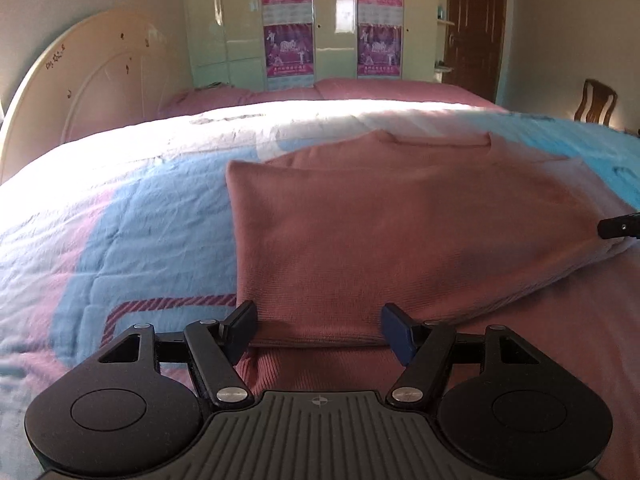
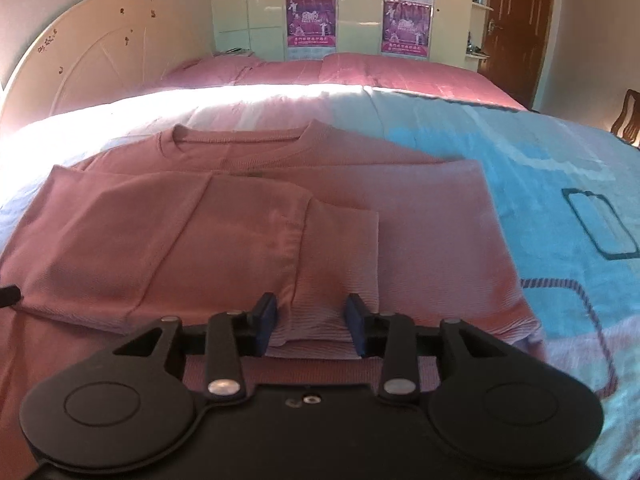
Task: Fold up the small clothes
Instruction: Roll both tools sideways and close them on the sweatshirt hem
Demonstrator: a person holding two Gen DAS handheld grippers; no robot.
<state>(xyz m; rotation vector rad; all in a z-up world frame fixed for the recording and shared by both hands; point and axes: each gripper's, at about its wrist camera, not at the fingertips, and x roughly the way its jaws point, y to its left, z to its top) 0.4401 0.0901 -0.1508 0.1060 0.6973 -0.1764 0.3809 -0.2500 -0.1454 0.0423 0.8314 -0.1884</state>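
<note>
A dusty-pink knitted sweater (image 2: 248, 216) is seen lying flat on a quilted bedspread (image 1: 120, 216) patterned in light blue, pink and white, its ribbed round neckline turned toward the far side of the bed and its sides already folded inward over the body. In the right wrist view, a folded sleeve is laid across the front of the garment, its cuff end directed toward the camera. The left gripper (image 1: 320, 330) is held low at the near left part of the sweater, its jaws set wide apart on either side of a doubled fabric edge, which is not pinched. The right gripper (image 2: 312, 324) is positioned at the near edge by the sleeve cuff, its blue-padded fingers (image 2: 266, 322) spread moderately with the cloth lying loose between them; whether the pads touch the fabric cannot be told. Beyond the bedspread, a plain pink bed cover (image 2: 360, 72) is visible, with a cream curved headboard (image 1: 92, 76) to the left, a pale glossy wardrobe (image 1: 236, 24) bearing purple posters (image 1: 288, 50) behind, and a dark brown wooden door (image 2: 516, 20) at the right.
</note>
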